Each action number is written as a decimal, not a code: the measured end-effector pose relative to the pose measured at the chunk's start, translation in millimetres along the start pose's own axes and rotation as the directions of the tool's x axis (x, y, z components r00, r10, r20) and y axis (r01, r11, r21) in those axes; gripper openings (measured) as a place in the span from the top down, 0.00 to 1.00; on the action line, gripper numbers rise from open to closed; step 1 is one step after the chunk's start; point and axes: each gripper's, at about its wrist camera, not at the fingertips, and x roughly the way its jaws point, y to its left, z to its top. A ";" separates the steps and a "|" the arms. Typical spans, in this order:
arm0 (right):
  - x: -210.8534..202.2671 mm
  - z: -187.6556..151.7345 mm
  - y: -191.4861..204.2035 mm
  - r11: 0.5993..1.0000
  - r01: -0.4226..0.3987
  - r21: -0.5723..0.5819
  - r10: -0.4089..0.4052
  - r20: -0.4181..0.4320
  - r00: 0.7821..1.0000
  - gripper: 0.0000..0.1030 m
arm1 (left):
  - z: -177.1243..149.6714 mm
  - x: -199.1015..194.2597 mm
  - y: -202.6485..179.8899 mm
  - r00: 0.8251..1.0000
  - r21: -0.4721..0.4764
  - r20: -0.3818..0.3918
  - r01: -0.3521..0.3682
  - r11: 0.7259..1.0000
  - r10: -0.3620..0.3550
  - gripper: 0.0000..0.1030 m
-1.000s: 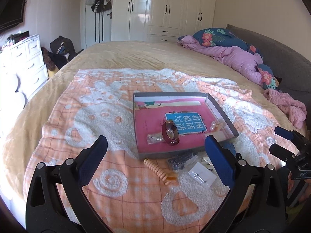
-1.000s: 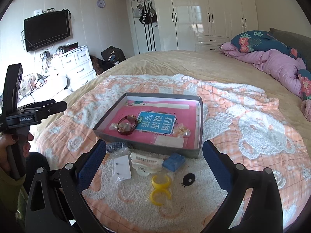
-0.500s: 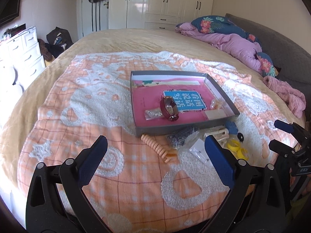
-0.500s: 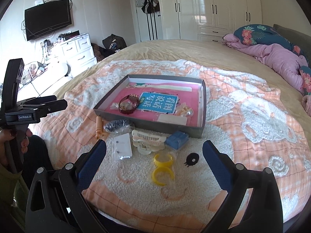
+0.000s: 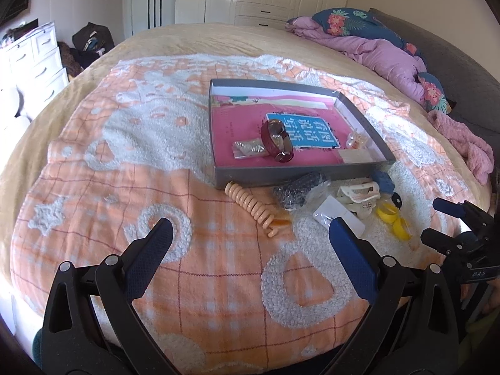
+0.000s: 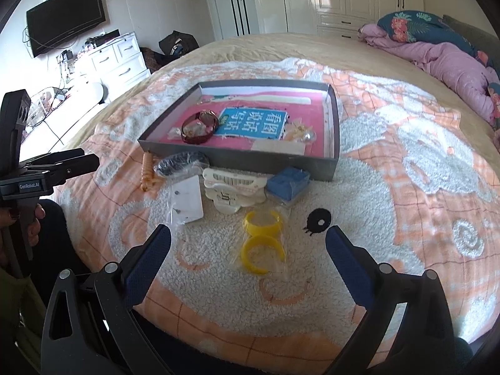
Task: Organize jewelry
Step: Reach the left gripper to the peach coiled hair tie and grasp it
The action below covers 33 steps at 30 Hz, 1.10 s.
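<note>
The orange-and-white patterned fleece blanket [image 5: 131, 162] now fills more of both views than one second ago: both grippers have pulled back toward the near edge of the bed. This suggests a pause between transfers, not a pick in progress.

The shallow grey cardboard tray with pink printed lining [image 6: 237, 156] holds a dark red wristwatch [image 5: 276, 140] and small packets. Its long axis runs left to right across the bed.

Items outside the tray, just beside its near wall:
- The peach spiral coil hair tie [image 5: 254, 209] points from the tray wall diagonally toward the left gripper [image 5: 250, 262].
- The two yellow plastic open bangles [image 6: 262, 240] lie in a clear bag nearest the right gripper [image 6: 248, 253].

Both grippers are spread wide and hold nothing.
</note>
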 end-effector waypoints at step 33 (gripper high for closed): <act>51.3 -7.5 -4.4 1.000 0.018 -0.002 -0.019 -0.091 0.996 0.04 | 12.2 100.2 24.5 0.983 -0.228 -0.129 0.100 0.969 -0.132 0.79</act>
